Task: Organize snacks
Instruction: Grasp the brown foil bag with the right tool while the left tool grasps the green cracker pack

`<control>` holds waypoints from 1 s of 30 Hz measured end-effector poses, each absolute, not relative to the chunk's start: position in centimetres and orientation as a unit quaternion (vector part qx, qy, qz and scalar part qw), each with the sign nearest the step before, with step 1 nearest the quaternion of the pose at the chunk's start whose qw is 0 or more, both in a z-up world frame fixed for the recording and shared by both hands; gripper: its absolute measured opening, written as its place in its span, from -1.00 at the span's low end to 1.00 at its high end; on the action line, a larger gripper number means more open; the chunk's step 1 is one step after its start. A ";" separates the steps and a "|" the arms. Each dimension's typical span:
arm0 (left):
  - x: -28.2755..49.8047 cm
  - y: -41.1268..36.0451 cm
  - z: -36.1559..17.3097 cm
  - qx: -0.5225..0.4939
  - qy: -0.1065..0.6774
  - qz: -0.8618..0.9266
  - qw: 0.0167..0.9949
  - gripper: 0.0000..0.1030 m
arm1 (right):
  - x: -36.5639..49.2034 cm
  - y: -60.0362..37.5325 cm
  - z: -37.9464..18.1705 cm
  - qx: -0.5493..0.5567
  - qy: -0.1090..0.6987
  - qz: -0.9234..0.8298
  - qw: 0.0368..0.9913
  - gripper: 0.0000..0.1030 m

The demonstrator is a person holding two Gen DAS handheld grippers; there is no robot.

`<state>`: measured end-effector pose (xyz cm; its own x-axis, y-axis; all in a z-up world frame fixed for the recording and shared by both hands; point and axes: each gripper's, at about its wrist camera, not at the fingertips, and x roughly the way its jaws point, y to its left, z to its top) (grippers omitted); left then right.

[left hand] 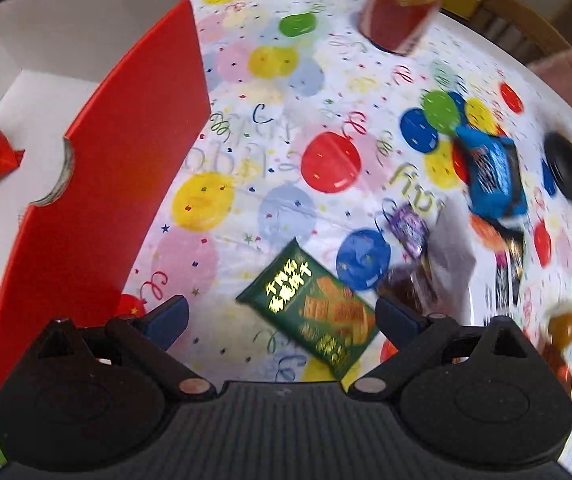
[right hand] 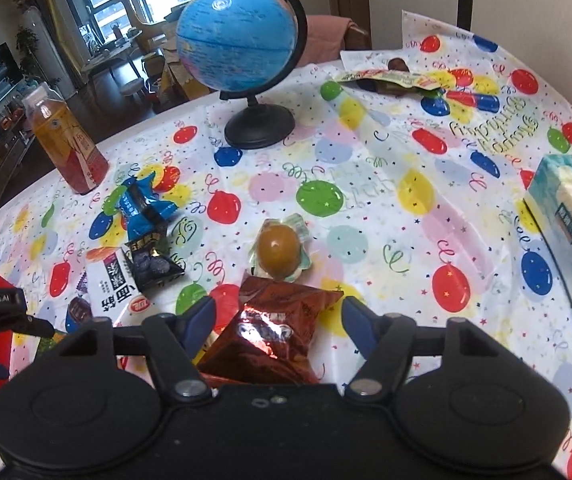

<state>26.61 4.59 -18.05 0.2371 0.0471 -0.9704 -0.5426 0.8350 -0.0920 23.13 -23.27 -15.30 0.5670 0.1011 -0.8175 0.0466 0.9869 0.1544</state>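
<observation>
Left gripper [left hand: 282,316] hangs wide open over the green biscuit packet [left hand: 311,309], red box [left hand: 98,168] at its ten o'clock, while right gripper [right hand: 276,322] stands partly open astride the brown snack bag [right hand: 274,328], pads clear.

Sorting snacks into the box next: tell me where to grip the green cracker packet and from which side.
Grip the green cracker packet across its narrow width, mid-length, coming straight down from above. It lies flat and diagonal on the tablecloth, so turn the left gripper until its fingers face the long edges.
</observation>
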 end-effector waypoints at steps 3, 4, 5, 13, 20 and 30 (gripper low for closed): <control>27.3 5.1 -19.0 -0.231 0.589 0.211 0.745 0.81 | 23.7 -23.3 -15.8 0.083 0.473 0.016 0.877 0.33; 27.5 5.3 -19.3 -0.237 0.590 0.215 0.741 0.76 | 23.9 -23.2 -15.9 0.082 0.475 0.018 0.876 0.33; 27.6 5.3 -19.5 -0.242 0.591 0.217 0.738 0.69 | 24.0 -23.2 -16.0 0.081 0.477 0.019 0.875 0.33; 28.7 5.2 -20.5 -0.252 0.594 0.230 0.728 0.65 | 25.2 -22.9 -17.0 0.074 0.494 0.013 0.866 0.30; 29.0 4.0 -20.6 -0.213 0.602 0.235 0.733 0.62 | 25.3 -22.5 -18.1 0.066 0.513 0.012 0.856 0.30; 28.2 2.9 -20.2 -0.167 0.589 0.216 0.760 0.28 | 24.1 -21.5 -18.5 0.054 0.520 0.027 0.852 -0.07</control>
<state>28.17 2.90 -20.18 0.2123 0.1307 -0.9684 -0.5252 0.8510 -0.0003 24.06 -21.53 -18.53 0.4579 0.1023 -0.8831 0.0104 0.9927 0.1204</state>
